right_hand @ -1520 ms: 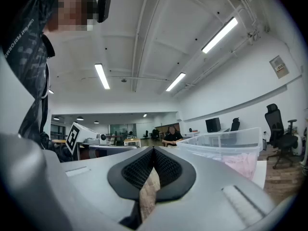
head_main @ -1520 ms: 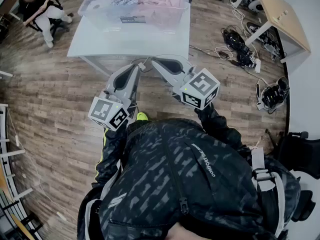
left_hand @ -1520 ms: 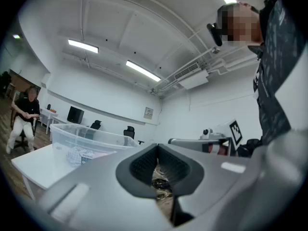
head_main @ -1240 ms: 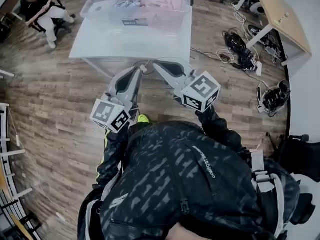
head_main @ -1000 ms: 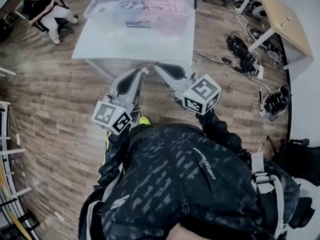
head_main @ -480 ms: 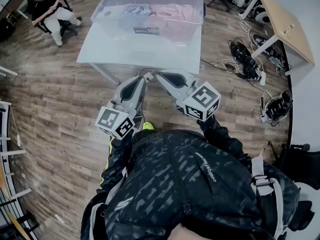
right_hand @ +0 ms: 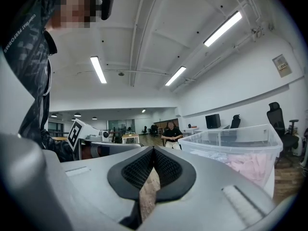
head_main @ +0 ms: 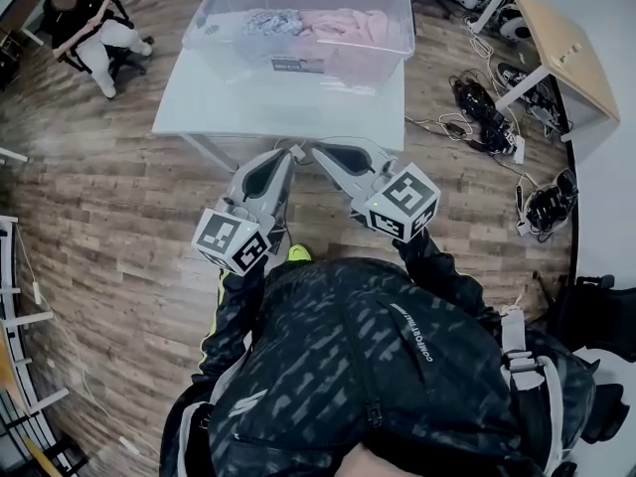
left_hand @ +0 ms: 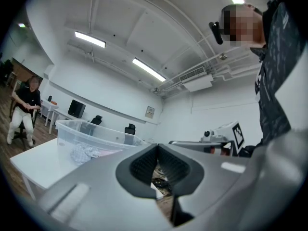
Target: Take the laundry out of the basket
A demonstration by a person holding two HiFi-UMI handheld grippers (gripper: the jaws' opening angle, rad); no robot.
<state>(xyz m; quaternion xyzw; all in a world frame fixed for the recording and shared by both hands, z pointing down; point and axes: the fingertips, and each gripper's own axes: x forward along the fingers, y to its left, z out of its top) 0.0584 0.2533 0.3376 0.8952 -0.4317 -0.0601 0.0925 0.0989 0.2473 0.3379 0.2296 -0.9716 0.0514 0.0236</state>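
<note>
We hold both claws out level ahead of us, short of the white rectangular desk [head_main: 268, 107]. The left claw [head_main: 294, 151] has its ribbed black pads pressed together with nothing between them. The right claw [head_main: 317, 149] is also closed and empty. The two tips sit just beside each other above the brown wood-plank floor [head_main: 109, 187], near the desk's front edge but not over it.

The laundry is in the basket, a clear plastic tub with a rim [head_main: 215, 10], which stands on the far part of the desk. Inside lie a crumpled pink cloth [head_main: 346, 25] on the right and a grey-and-white patterned cloth [head_main: 272, 20] to its left, the two touching. A small dark label shows on the tub's near wall. Neither claw touches the tub or the cloths.

A seated person in a dark top and white trousers [head_main: 87, 20] is at the far left, well apart from the desk. Tangled black cables [head_main: 479, 102] lie on the floor to the right, below a light wooden tabletop [head_main: 561, 36].
</note>
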